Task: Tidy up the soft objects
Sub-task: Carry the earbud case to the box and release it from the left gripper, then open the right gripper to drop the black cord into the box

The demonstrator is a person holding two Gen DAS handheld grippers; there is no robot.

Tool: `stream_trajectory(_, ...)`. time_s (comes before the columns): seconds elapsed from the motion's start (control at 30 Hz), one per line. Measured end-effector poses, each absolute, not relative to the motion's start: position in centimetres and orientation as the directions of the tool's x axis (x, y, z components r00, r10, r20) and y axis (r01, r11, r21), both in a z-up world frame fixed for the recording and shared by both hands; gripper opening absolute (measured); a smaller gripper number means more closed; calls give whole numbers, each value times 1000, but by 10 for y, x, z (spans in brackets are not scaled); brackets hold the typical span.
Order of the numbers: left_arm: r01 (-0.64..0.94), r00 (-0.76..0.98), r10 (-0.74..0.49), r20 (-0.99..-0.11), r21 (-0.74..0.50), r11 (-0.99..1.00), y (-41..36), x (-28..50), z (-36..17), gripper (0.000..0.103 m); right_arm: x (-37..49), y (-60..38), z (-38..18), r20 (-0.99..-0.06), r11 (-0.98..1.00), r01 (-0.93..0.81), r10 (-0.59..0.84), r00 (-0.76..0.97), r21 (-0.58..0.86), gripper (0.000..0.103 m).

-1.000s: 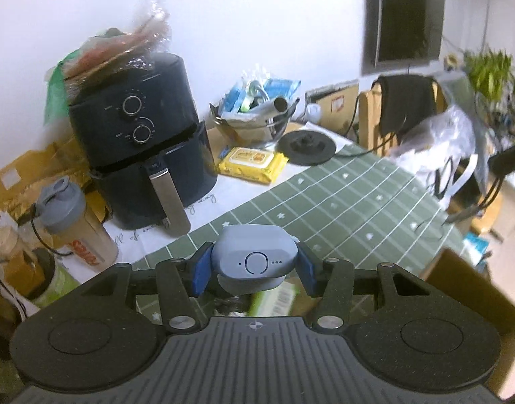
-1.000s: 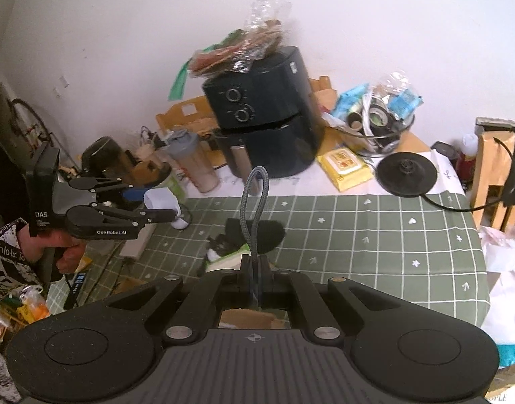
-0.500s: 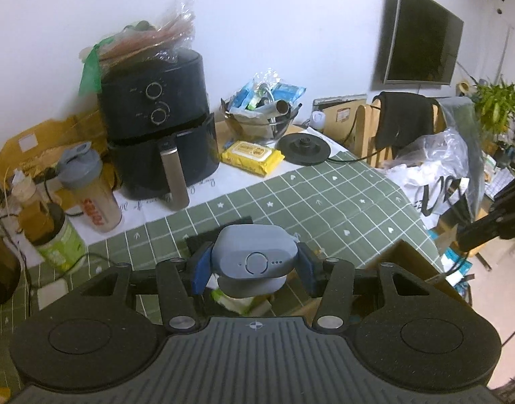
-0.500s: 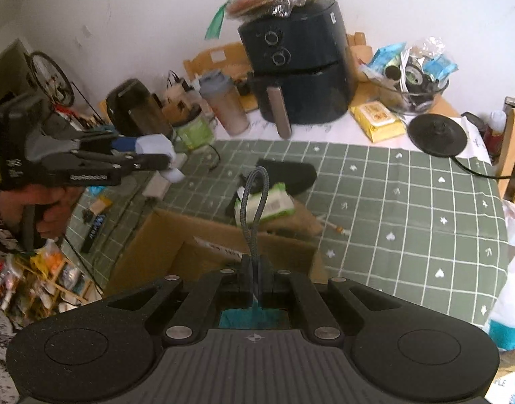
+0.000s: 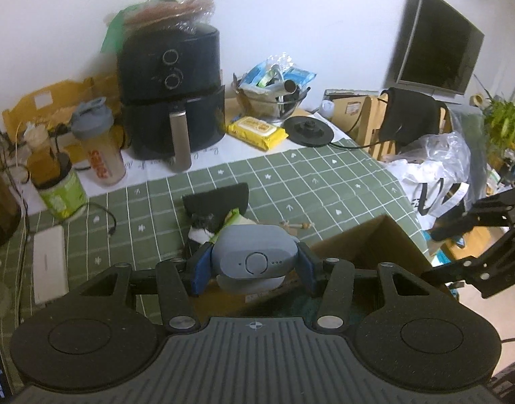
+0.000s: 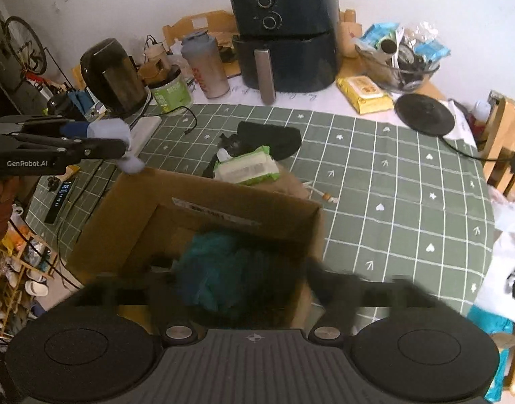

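Note:
My left gripper [image 5: 254, 264] is shut on a rounded grey-blue device [image 5: 255, 259] with a round button, just above the near wall of an open cardboard box [image 5: 368, 235]. The right wrist view shows that gripper [image 6: 99, 143] at the left with the pale blue device [image 6: 109, 131] by the box's corner. My right gripper [image 6: 254, 286] hangs over the box [image 6: 224, 208], its jaws blurred and opening wide. A teal fluffy thing [image 6: 217, 269] lies in the box below them, not pressed by the pads. The right gripper [image 5: 432, 256] also shows at the right edge of the left wrist view.
Behind the box on the green checked tablecloth [image 6: 392, 175] lie a green wipes pack [image 6: 247, 168] and a black cloth [image 6: 271, 134]. Further back stand an air fryer [image 6: 284, 33], a shaker bottle [image 6: 207, 67], a kettle [image 6: 112, 74], a yellow wipes pack [image 6: 365, 94] and a filled bowl [image 6: 399, 64].
My right gripper came forward and down over the box and its jaws spread; the grey cord loop it pinched is gone from between them. My left gripper carried the device toward the box.

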State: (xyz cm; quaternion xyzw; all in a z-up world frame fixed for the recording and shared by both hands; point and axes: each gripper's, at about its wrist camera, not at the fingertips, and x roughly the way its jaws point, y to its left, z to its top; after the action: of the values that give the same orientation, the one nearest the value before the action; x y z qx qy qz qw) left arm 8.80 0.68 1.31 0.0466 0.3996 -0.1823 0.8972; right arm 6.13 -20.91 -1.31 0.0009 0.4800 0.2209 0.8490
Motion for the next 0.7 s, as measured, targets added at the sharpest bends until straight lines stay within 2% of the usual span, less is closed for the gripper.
stream_trajectory(0.07,353,612,-285,-738,-68,933,6,84,11,51,61,-210,-14,-813,896,-383,388,435,224,90)
stream_trajectory(0.27,336,604,-280,-746,-80,938,4,74,8,51,60,-209,-16,-808,879,-413,415,419,238,98)
stream_trajectory(0.47,342,574,-261,-776,-63,938,-3,73,-3,55,60,-205,-16,-805,867,-436,429,409,240,99)
stream_trajectory(0.53,334,562,-234,-794,-41,942,-6,72,-9,67,60,-204,-18,-809,865,-440,429,401,241,99)
stream_trajectory(0.7,301,541,-200,-817,-34,953,-6,65,-15,68,60,-202,-22,-816,864,-442,426,390,240,100)
